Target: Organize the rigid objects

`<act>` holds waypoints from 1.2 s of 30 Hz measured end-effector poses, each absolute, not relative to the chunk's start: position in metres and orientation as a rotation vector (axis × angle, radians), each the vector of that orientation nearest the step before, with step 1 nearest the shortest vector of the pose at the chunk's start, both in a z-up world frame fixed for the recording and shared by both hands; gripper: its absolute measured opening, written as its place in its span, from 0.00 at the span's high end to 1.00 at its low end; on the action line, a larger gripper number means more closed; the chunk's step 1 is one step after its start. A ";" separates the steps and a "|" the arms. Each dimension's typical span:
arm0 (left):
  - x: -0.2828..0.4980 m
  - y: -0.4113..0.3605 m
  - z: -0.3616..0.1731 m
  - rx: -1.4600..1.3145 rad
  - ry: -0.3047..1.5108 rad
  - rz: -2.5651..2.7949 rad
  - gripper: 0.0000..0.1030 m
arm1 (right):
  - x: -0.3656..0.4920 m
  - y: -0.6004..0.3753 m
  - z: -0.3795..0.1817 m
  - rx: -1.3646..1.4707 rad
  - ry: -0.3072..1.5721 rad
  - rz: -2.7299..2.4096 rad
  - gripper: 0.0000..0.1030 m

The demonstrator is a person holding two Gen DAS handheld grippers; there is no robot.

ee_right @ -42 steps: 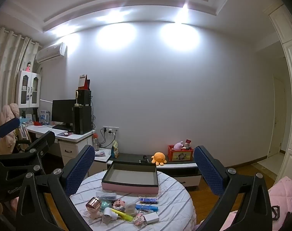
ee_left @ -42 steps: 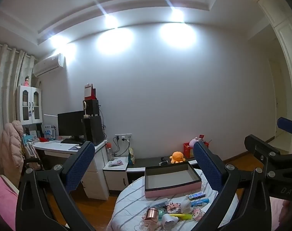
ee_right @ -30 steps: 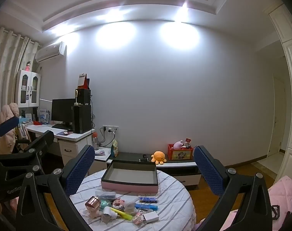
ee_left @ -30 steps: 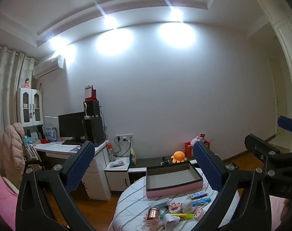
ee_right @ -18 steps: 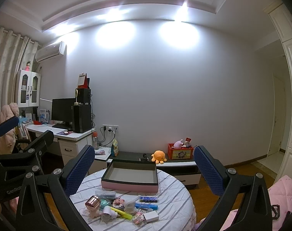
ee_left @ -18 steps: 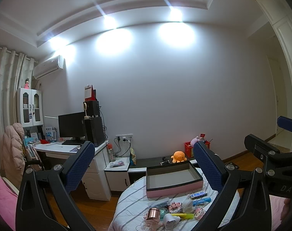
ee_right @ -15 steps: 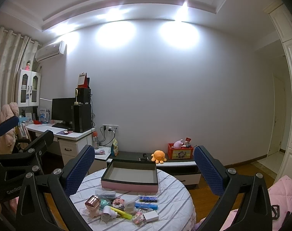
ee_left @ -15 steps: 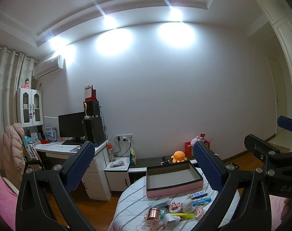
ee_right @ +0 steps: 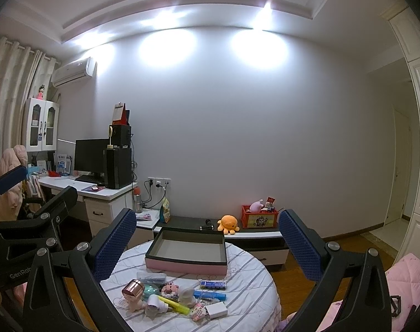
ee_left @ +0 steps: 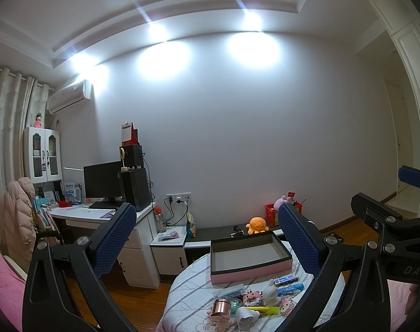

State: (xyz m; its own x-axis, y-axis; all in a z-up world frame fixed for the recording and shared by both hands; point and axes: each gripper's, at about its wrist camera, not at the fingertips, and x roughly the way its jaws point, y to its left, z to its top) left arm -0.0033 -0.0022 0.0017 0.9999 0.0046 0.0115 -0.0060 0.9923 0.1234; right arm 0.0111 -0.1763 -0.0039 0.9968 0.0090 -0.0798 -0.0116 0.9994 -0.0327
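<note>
Two grippers are hanging in the air in front of you, both with their blue-padded fingers spread wide and gripping nothing. You are holding the left gripper (ee_left: 207,238) to the left of the round table with the striped white cloth (ee_right: 248,287), so its view is looking across at the table from that side; you are holding the right gripper (ee_right: 207,238) almost squarely before the table, well above the clutter.

Going left to right over the near part of the cloth, you are facing a shiny copper-coloured metal cup (ee_right: 133,288) lying tilted at the left end of the pile, a clear plastic case (ee_right: 151,277) just behind it, a small pink toy figure (ee_right: 170,288), a yellow highlighter pen (ee_right: 173,305) lying slantwise, a blue cylindrical tube (ee_right: 210,295) with a flat blue box (ee_right: 214,285) just behind it, and a white rectangular block (ee_right: 216,310) at the right end. All are sitting loose on the cloth, close together.

Behind the pile, the shallow pink cardboard box with dark rim (ee_right: 186,251) is sitting open on the far half of the table, its grey floor bare.
</note>
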 end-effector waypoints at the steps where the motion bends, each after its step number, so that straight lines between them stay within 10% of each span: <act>1: -0.003 -0.002 0.002 0.124 -0.010 0.006 0.00 | 0.011 -0.176 -0.004 -0.032 0.079 0.010 0.00; 36: -0.003 0.000 0.000 0.131 -0.009 0.002 0.00 | 0.011 -0.178 -0.002 -0.033 0.087 0.011 0.00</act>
